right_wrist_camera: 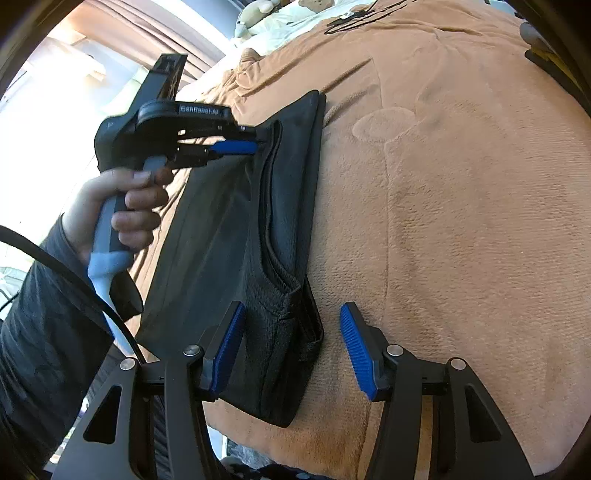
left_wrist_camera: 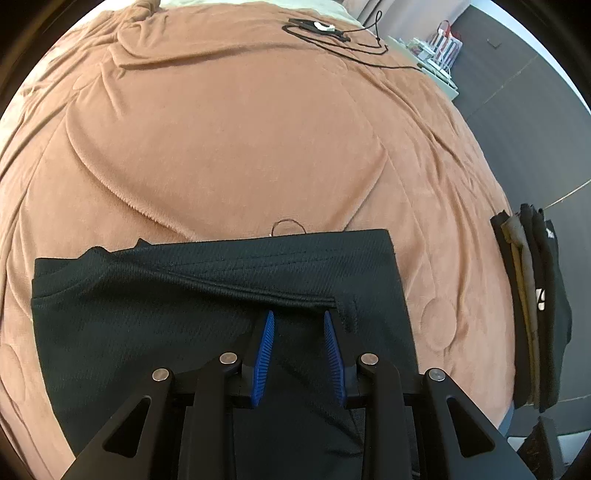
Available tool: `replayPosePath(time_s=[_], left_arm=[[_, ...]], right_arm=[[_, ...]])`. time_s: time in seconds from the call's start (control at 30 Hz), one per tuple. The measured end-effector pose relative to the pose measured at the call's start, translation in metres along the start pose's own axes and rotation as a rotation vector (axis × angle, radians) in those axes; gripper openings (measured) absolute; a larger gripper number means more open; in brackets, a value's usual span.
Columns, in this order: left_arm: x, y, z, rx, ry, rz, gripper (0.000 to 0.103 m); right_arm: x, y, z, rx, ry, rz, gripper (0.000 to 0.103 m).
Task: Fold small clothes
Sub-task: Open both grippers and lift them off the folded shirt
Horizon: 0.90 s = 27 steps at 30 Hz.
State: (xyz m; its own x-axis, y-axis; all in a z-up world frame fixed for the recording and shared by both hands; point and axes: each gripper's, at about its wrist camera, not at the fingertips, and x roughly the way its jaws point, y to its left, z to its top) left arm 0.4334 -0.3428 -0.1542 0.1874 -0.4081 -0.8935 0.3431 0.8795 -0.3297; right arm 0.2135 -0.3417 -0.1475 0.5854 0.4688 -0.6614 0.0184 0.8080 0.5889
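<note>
A black mesh garment (left_wrist_camera: 207,295), folded into a flat rectangle, lies on the orange-brown blanket (left_wrist_camera: 229,140). My left gripper (left_wrist_camera: 299,315) points down over its near right part. The blue pads stand apart with cloth lying beneath them, tips at a stitched hem ridge. In the right wrist view the garment (right_wrist_camera: 240,229) runs away as a long strip, and the left gripper (right_wrist_camera: 258,138), held by a person's hand (right_wrist_camera: 125,206), touches its far end. My right gripper (right_wrist_camera: 291,308) is open and straddles the near folded corner without pressing on it.
A stack of folded dark and tan clothes (left_wrist_camera: 532,295) sits at the bed's right edge. A black cable with a small device (left_wrist_camera: 317,27) lies at the far end. Beyond the bed are dark floor and striped bags (left_wrist_camera: 447,38). Pillows (right_wrist_camera: 280,22) lie at the head.
</note>
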Motion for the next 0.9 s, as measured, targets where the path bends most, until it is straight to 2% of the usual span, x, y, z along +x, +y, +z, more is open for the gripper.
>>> replayPosePath(time_s=[0.13,0.37,0.67,0.77,0.9], left_arm=[[-0.014,0.008,-0.005,-0.015,-0.001,-0.026,0.031],[-0.054,0.044,-0.032,-0.069,-0.032,-0.016,0.031],[-0.088,0.101,-0.104,-0.178,-0.025,0.013,0.032],[-0.091,0.112,-0.12,-0.194,-0.019,0.045,0.032],[-0.099,0.128,-0.142,-0.246,-0.016,0.011,0.032]], right_arm=[[0.001,-0.004,-0.002,0.025,-0.005,0.015,0.051],[0.003,-0.008,-0.003,0.035,-0.009,0.016,0.051],[0.005,-0.003,-0.008,0.032,0.023,0.042,0.051],[0.006,-0.003,-0.009,0.031,0.03,0.05,0.051],[0.008,-0.001,-0.009,0.042,0.025,0.05,0.048]])
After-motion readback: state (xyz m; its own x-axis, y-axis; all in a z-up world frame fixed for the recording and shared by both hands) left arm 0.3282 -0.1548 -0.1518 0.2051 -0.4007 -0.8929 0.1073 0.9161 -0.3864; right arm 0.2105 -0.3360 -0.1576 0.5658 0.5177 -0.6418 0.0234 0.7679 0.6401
